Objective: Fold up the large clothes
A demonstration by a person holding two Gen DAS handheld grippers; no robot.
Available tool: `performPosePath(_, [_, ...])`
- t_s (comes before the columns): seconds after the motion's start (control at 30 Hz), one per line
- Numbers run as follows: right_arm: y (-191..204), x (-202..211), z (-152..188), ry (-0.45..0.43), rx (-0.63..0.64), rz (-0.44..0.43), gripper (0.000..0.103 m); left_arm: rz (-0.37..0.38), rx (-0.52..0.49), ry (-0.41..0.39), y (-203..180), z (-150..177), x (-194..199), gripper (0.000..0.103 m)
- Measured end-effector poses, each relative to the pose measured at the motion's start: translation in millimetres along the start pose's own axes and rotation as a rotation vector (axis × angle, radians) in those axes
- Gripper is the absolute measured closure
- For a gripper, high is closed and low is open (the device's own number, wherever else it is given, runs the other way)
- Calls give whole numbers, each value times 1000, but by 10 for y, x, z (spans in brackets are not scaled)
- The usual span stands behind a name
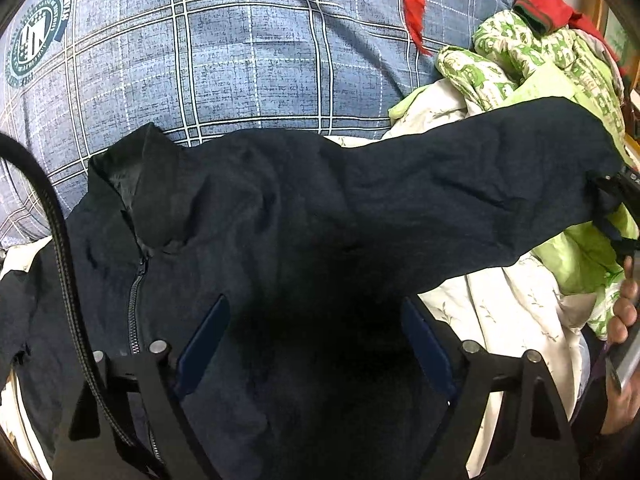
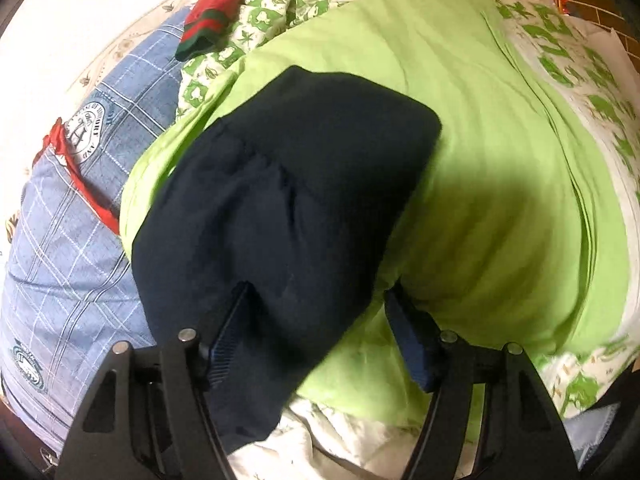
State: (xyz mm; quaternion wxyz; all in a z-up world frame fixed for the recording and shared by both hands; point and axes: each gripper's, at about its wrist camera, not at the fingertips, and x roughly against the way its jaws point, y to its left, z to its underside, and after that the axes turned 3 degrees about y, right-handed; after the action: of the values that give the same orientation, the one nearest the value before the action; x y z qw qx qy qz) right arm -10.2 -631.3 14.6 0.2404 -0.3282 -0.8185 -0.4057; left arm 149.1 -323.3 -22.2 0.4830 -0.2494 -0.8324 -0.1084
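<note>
A dark navy zip jacket [image 1: 240, 208] lies front up on the bed, with its collar [image 1: 148, 168] at the upper left and its zipper [image 1: 136, 292] running down. My left gripper [image 1: 320, 320] hovers open over the jacket's chest, dark fabric under and between its blue fingers [image 1: 208, 336]. One sleeve [image 1: 460, 184] stretches right to my right gripper [image 1: 618, 200]. In the right wrist view that sleeve [image 2: 288, 168] rests on a green quilt and passes between the wide-set fingers of the right gripper [image 2: 316, 312]. The left finger [image 2: 232, 320] lies against the sleeve; the pads do not pinch it.
A blue plaid cover [image 1: 248, 52] fills the bed's far side. The lime green quilt [image 2: 500, 180] and a green-and-white patterned cloth [image 1: 500, 52] are heaped at the right, with red garments [image 2: 212, 20] beyond. White floral sheet [image 1: 500, 312] lies beneath. A black cable [image 1: 60, 240] hangs left. A hand [image 1: 624, 312] shows at right.
</note>
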Motion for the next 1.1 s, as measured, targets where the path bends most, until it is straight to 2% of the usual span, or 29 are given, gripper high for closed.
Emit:
performPosePath(0.1, [99, 52, 35, -39, 28, 40, 44, 5, 17, -5, 63, -1, 16, 18])
performPosePath(0.17, [132, 120, 69, -71, 50, 64, 61, 7, 26, -3, 106, 11, 23, 18])
performPosePath(0.2, [141, 140, 78, -82, 57, 70, 65, 9, 32, -2, 140, 15, 31, 18])
performPosePath(0.27, [128, 221, 120, -104, 57, 69, 83, 19, 47, -4, 200, 26, 56, 18])
performPosePath(0.37, [134, 314, 165, -121, 64, 75, 96, 17, 68, -7, 285, 46, 131, 18])
performPosePath(0.47, [105, 334, 175, -111, 49, 48, 97, 10, 71, -22, 316, 76, 242, 18])
performPosePath(0.5, [61, 333, 160, -108, 25, 7, 96, 11, 70, -26, 318, 86, 276, 18])
performPosePath(0.6, [-59, 292, 116, -98, -40, -42, 89, 9, 59, -37, 302, 111, 353, 18])
performPosePath(0.67, [-148, 320, 96, -108, -100, -68, 65, 11, 51, -34, 278, 122, 357, 18])
performPosePath(0.7, [-181, 367, 90, -125, -125, -63, 61, 12, 47, -32, 265, 125, 347, 18])
performPosePath(0.8, [-172, 455, 34, -153, -110, -50, 59, 25, 37, -26, 235, 148, 305, 18])
performPosePath(0.97, [-128, 410, -55, -141, -91, -102, 59, 36, 33, -6, 198, 168, 207, 18])
performPosePath(1.1, [-23, 278, -120, -131, -31, -39, 60, 29, 25, 1, 190, 166, 144, 18])
